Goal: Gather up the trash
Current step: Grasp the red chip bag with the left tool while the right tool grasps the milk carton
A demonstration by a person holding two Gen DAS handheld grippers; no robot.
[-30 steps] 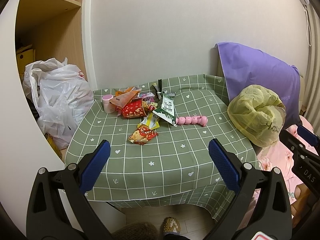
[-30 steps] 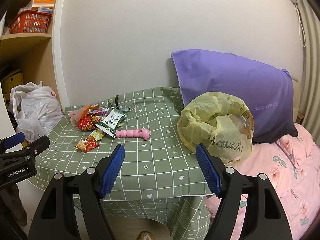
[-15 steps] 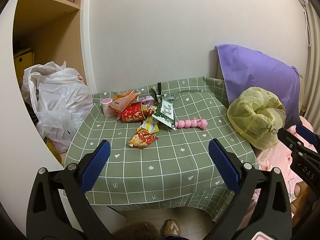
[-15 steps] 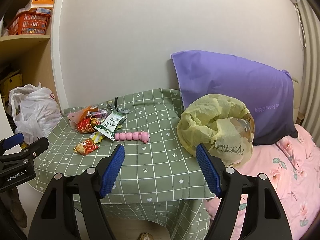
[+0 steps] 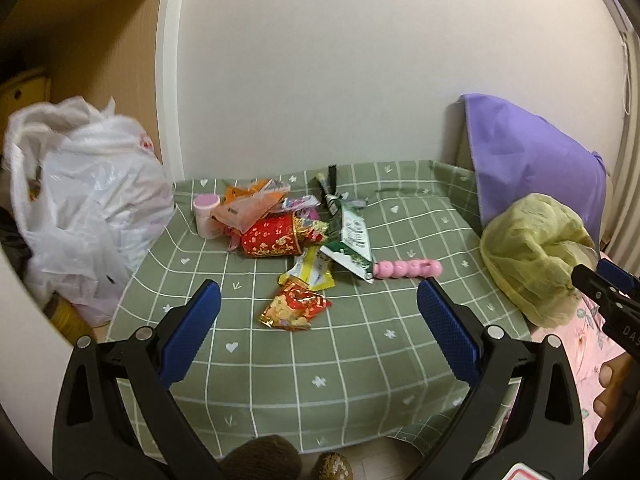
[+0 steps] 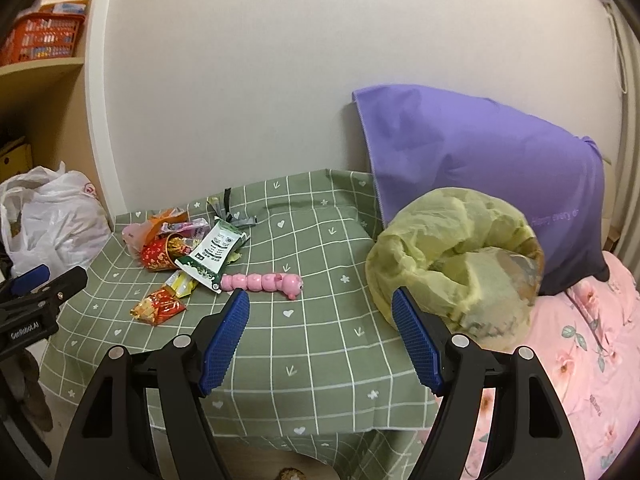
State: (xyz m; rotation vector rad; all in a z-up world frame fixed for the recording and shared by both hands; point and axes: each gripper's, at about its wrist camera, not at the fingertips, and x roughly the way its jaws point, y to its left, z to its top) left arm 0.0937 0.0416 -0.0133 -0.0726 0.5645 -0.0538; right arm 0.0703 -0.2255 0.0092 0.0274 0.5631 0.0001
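Observation:
Snack wrappers lie in a pile on the green checked tablecloth: a red and gold wrapper nearest me, a yellow one, a red cup-shaped pack, a green and white pouch, an orange wrapper. The pile also shows in the right wrist view. A crumpled yellow-green plastic bag sits at the table's right edge. My left gripper is open and empty above the table's front. My right gripper is open and empty, between the pile and the yellow-green bag.
A pink caterpillar toy lies right of the wrappers. A pink cup stands at the pile's left. A full white plastic bag sits left of the table by the shelves. A purple pillow and pink bedding are at the right.
Both grippers have moved forward toward the table, so the wrappers look larger and nearer. Nothing on the table has moved. Both grippers stay open.

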